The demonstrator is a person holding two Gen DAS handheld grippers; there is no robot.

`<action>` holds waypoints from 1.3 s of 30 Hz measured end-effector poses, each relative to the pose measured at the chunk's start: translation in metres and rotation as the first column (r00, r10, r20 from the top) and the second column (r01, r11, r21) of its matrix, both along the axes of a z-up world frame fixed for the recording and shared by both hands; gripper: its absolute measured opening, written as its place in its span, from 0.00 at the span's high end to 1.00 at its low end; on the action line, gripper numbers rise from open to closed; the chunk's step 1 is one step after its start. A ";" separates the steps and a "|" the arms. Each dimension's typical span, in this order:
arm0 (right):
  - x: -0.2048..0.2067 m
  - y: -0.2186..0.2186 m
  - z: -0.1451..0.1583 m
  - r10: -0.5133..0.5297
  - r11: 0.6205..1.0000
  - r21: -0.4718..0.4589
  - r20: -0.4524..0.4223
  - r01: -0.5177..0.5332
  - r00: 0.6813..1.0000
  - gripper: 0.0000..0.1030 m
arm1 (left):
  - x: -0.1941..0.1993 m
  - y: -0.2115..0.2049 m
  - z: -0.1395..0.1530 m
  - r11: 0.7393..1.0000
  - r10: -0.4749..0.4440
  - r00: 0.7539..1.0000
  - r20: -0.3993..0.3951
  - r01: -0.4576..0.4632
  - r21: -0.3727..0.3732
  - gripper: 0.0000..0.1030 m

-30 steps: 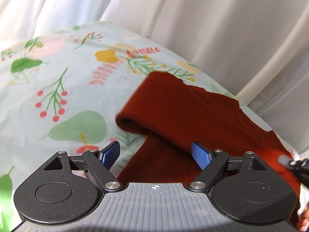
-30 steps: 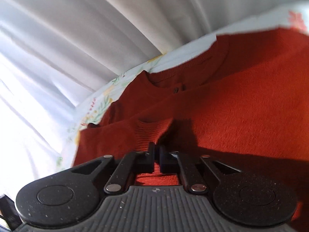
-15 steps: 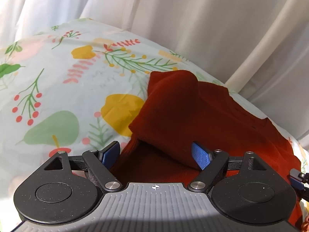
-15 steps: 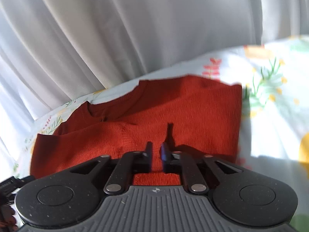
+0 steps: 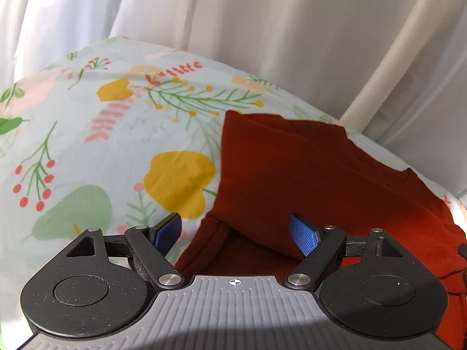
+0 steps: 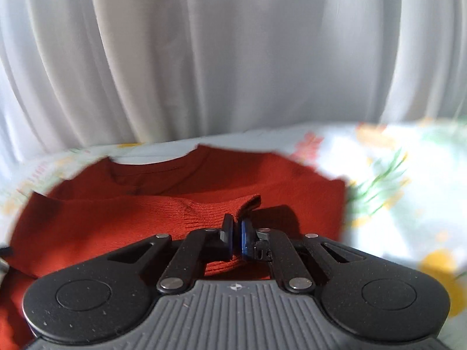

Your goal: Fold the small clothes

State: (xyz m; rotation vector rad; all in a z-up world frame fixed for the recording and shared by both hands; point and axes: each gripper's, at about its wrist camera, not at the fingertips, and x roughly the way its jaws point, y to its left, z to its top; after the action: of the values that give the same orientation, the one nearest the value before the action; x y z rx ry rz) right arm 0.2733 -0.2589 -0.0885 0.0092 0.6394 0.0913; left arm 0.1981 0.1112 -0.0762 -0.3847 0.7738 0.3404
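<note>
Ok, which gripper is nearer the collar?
Right, most likely. The right gripper is over the sweater's middle, facing the collar; the left gripper sits at its side edge, collar farther off.

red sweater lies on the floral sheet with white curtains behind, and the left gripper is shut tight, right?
Not quite. The left gripper is open, its blue pads wide apart, as the left wrist view shows. The red sweater does lie on the floral sheet with white curtains behind.

The left gripper has black arms, round black lumps on each side, shiny silver screws and a grey ridged body with a tiny white cross mark. Its pads are bright blue and bumpy. The right gripper looks the same.
</note>
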 end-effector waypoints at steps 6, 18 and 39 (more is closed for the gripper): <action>-0.002 -0.021 -0.002 -0.088 0.995 0.044 -0.019 0.088 0.996 0.90 | 0.002 -0.012 0.006 0.997 -0.074 0.997 0.019 0.074 0.022 0.17; -0.039 -0.052 -0.042 0.009 0.679 0.696 -0.324 0.232 0.946 0.62 | 0.010 -0.049 -0.006 0.978 -0.206 0.978 -0.010 0.206 -0.016 0.18; -0.032 -0.045 -0.029 -0.011 0.811 0.564 -0.253 0.157 0.968 0.78 | 0.008 -0.041 0.013 0.975 -0.221 0.974 0.046 0.219 0.035 0.14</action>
State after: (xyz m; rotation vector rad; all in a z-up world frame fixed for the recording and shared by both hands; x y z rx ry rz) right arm 0.2408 -0.3042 -0.1173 0.6557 0.8316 0.1999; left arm 0.2061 0.0704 -0.0632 -0.2751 0.7535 0.1336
